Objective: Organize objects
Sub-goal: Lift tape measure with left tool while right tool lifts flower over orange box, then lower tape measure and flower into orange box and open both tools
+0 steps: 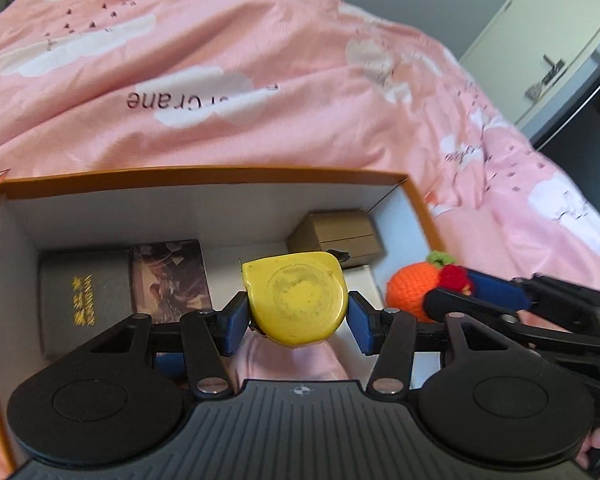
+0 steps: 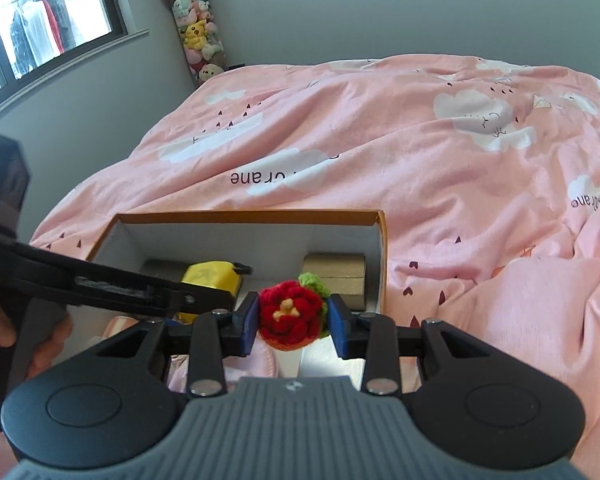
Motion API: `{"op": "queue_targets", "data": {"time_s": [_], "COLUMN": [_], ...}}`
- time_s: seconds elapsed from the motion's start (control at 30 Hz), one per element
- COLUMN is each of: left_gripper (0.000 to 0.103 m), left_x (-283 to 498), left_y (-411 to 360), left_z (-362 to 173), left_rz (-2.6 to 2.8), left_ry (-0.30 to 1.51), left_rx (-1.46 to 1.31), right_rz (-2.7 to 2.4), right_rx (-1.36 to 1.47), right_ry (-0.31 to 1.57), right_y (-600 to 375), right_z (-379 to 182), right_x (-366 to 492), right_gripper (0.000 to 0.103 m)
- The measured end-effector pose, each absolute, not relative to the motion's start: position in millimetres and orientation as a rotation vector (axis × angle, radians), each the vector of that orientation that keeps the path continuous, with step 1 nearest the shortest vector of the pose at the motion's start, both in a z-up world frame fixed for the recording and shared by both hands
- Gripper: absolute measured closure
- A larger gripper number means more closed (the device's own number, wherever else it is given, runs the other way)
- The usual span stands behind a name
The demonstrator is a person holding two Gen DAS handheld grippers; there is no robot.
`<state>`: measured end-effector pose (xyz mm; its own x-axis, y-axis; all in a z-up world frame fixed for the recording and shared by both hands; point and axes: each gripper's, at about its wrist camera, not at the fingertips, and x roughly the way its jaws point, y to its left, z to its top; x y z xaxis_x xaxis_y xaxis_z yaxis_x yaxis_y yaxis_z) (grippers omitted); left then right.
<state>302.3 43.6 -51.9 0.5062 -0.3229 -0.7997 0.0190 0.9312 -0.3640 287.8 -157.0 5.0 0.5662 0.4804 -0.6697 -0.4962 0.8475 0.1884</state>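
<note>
An open cardboard box (image 1: 204, 178), orange outside and white inside, sits on a bed covered by a pink quilt (image 1: 260, 60) printed with white clouds. At the left end of the box floor lie a dark grey book (image 1: 82, 300) with gold lettering and, touching its right side, a dark picture card box (image 1: 168, 276). Towards the middle, the left gripper (image 1: 298, 314) is clamped on a yellow tape measure (image 1: 296, 300), its blue pads pressed against the two sides of the case, which hangs above the bare white floor between the card box and a small brown carton (image 1: 338, 236) in the far right corner. Further right, the right gripper (image 2: 294, 316) is closed on a crocheted orange fruit (image 1: 412, 292) with a red flower and green leaf; from the left wrist view it sits about over the box's right wall, from the right wrist view just in front of the brown carton. Both grippers tilt downward towards the box. The left gripper appears the better placed to release first, since its load already hangs over open floor; the fruit probably needs carrying slightly leftward, clear of the wall.
</note>
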Motion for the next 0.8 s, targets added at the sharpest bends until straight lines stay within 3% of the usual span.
{"op": "queue_targets", "data": {"time_s": [0.5,0.6,0.73,0.8], "left_gripper": [0.043,0.040,0.024,0.024], "left_x": [334,333,327,321], "left_y": [33,33,42,50], "left_z": [-93,-95,-87,-79], "left_rz": [-0.197,-0.198,-0.198,-0.176], "left_ry": [1.134,1.143,1.091,1.059], "left_rx": [-0.163,-0.168,-0.226,-0.253], "right_rz": [0.607,0.609,0.609,0.609], "right_rx": [-0.115,-0.119,-0.123,-0.122], "right_ry": [0.815,0.820,0.821,0.823], "right_y": [-138,-138,-137,-137], "right_z": [-19,-21,-21,-21], "right_x": [310,310,310,310], "right_gripper": [0.065,0.065,0.065,0.065]}}
